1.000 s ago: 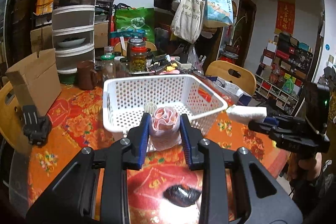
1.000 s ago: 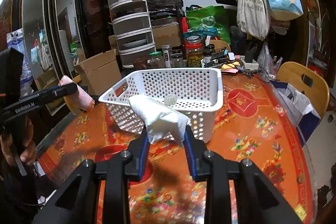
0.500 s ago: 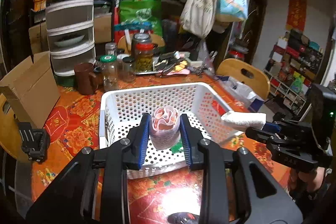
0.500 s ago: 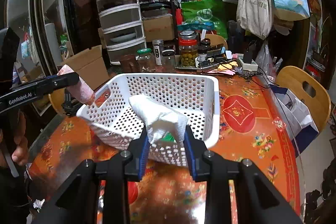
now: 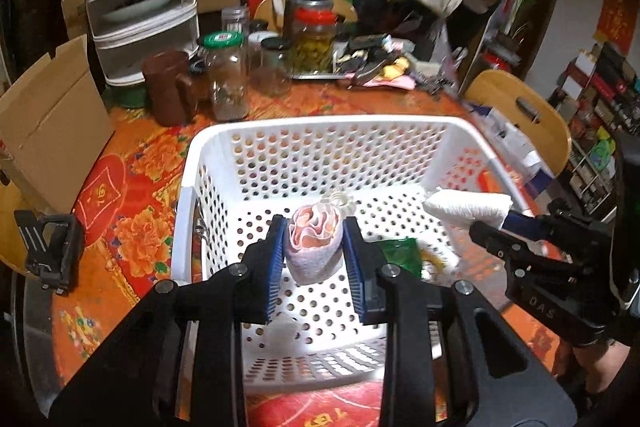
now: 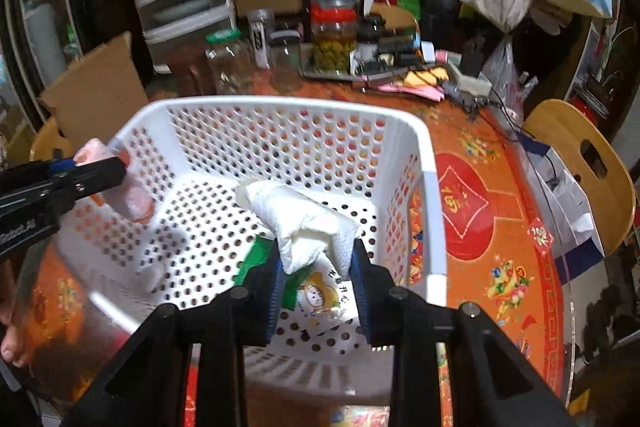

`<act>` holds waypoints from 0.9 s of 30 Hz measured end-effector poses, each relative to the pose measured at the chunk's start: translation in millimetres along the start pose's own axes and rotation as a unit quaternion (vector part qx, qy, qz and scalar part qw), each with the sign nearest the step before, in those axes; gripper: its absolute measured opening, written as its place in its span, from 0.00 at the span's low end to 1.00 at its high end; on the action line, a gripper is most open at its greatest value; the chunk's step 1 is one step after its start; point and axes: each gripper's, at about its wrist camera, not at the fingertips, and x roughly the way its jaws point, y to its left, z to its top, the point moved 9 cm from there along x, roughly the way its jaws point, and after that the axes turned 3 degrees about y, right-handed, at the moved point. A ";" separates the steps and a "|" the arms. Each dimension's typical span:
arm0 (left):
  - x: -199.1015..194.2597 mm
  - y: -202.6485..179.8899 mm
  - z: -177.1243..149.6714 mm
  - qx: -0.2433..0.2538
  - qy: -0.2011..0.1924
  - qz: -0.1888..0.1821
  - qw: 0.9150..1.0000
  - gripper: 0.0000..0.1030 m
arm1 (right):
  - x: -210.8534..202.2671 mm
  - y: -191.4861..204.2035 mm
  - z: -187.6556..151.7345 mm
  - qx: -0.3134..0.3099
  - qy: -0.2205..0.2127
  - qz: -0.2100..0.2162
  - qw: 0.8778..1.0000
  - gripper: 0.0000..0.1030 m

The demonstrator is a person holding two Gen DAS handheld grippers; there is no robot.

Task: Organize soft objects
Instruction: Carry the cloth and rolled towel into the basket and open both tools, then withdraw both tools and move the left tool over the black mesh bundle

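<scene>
While hovering over the white perforated plastic basket (image 5: 320,131), left gripper (image 5: 314,241) is squeezing a squashy pink rolled cloth (image 5: 314,247) mid-body; right gripper (image 6: 316,259) is pinching a light, crumpled white paper towel (image 6: 300,219).

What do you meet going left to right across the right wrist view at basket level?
Left gripper clamping a pink cloth → white basket left wall → white towel clamped in the right gripper → basket's right wall → red-orange tablecloth → wooden chair.

jars (image 5: 228,75) | brown mug (image 5: 168,87) | cardboard box (image 5: 48,123) | wooden chair (image 5: 520,111)
</scene>
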 end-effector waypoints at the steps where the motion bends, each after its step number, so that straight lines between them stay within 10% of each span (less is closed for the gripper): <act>1: 5.4 2.1 -1.2 0.000 0.005 0.002 1.000 0.25 | 5.4 0.3 0.6 -0.001 0.007 -0.001 1.000 0.29; 19: 57.1 12.7 -15.6 -0.003 0.049 0.008 0.999 0.26 | 42.3 11.5 3.7 -0.018 0.050 -0.023 0.998 0.33; 25: 45.3 6.7 -13.8 0.004 0.037 -0.006 0.999 0.41 | 33.8 14.9 4.1 -0.012 0.032 -0.008 0.999 0.48; 27: 35.3 4.9 -12.9 0.009 0.020 -0.003 1.000 0.52 | 24.7 17.9 6.0 -0.011 0.017 -0.001 1.000 0.75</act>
